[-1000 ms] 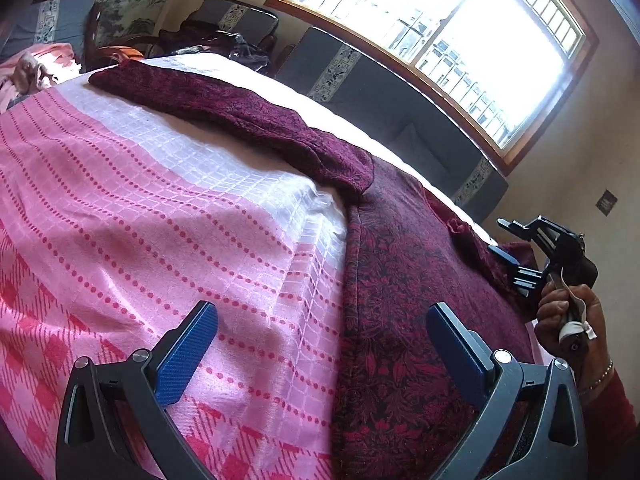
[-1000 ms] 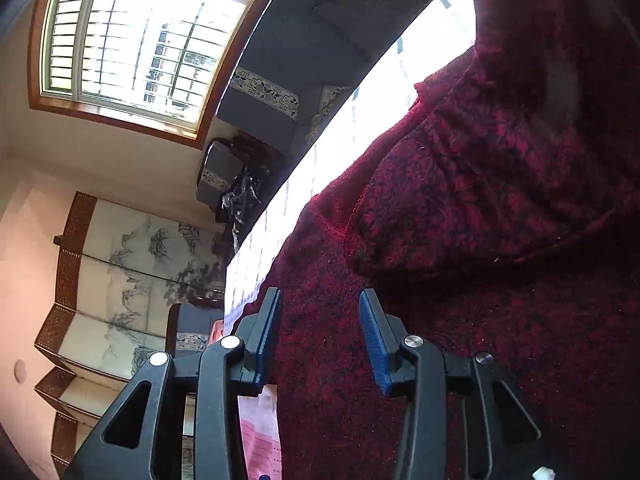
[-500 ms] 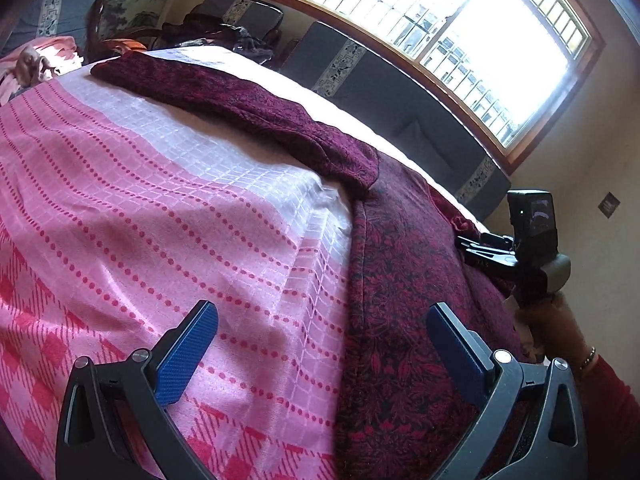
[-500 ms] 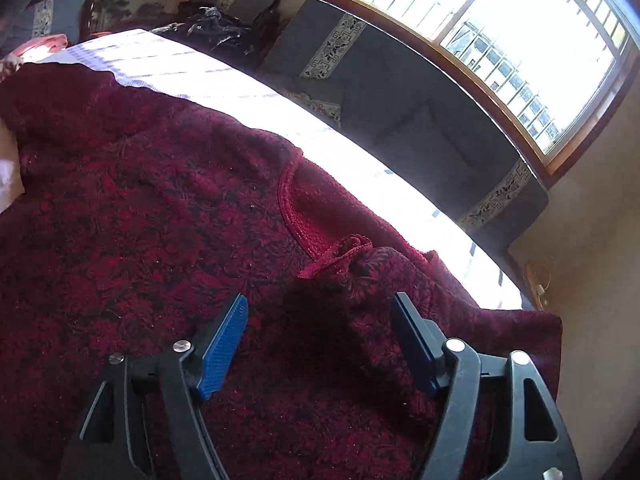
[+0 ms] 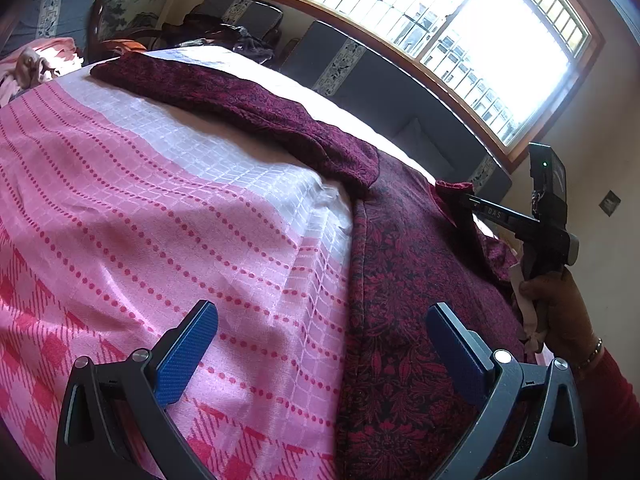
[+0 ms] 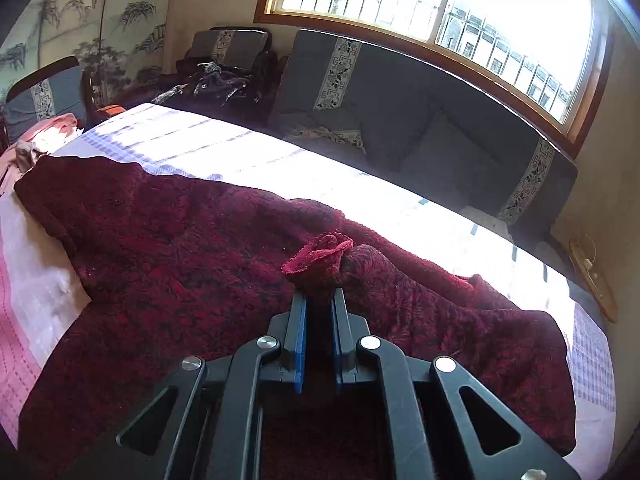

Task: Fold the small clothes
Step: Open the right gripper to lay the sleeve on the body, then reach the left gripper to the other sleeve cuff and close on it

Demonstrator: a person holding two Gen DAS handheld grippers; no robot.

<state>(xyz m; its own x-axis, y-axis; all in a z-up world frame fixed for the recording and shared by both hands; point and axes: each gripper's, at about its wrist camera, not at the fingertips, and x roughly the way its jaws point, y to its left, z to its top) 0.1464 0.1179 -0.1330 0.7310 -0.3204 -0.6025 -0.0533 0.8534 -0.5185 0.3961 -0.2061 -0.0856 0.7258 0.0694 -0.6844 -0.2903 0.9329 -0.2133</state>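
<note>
Maroon floral-knit sweater (image 6: 200, 248) lies spread on the pink-checked bedspread (image 5: 160, 208), centre frame. Right tongs (image 6: 319, 300) have just closed, pinching its bunched cuff (image 6: 320, 258). Left tongs (image 5: 320, 344) gape wide, empty, lower frame. Right tool's bar reads "DAS".

Black grippers (image 5: 320, 356), blue pads (image 5: 186, 354), red sleeve (image 5: 612, 404)

A pink bedcover (image 5: 160, 220) with red dotted lines and checks spreads over the bed; at 1 o'clock a wide window (image 6: 440, 4) with a wooden frame lets in strong light; below it stands a dark grey sofa (image 6: 420, 120) with patterned bands; at 10 o'clock a painted folding screen (image 6: 92, 20) stands; dark clothes (image 6: 216, 80) lie heaped on a chair near it.
</note>
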